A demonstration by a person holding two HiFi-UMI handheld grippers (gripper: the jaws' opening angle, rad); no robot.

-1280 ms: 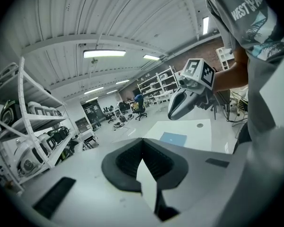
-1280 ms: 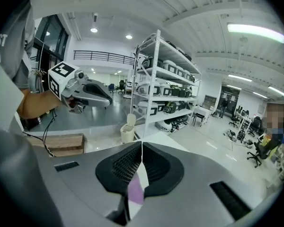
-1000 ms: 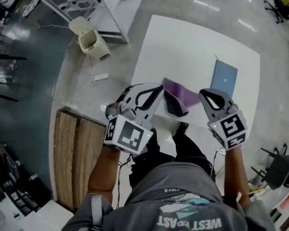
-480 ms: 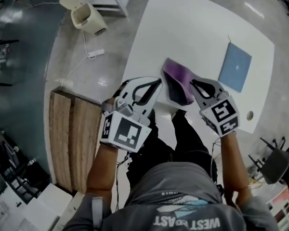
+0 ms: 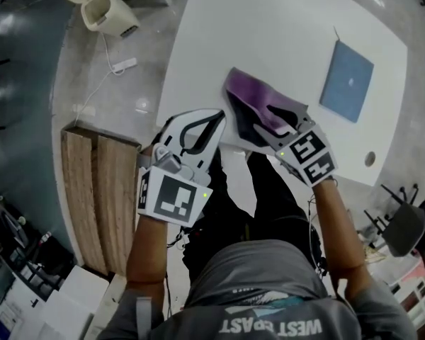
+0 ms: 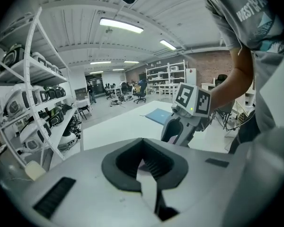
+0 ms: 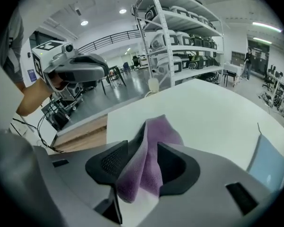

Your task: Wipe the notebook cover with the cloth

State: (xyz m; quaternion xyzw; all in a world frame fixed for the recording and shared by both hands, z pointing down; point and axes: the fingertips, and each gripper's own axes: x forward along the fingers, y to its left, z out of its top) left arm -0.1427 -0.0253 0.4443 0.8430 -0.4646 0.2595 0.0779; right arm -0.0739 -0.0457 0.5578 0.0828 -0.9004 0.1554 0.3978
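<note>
White table (image 5: 283, 20) fills the upper middle. The right gripper (image 5: 268, 119), its jaws just opening wide, straddles the cloth (image 5: 251, 98). The notebook (image 5: 346, 81) lies upper right, well apart. The left gripper (image 5: 216, 115) seems closed and empty.

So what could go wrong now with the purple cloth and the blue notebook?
1. The right tongs have just been opening, with the cloth standing bunched between them; closing could pinch only a thin fold, which may slip out.
2. The cloth lies near the table's near edge, so a clumsy tug might drag it off.
3. The notebook lies loose and the left tongs are shut and away from it, so wiping may push it along.
</note>
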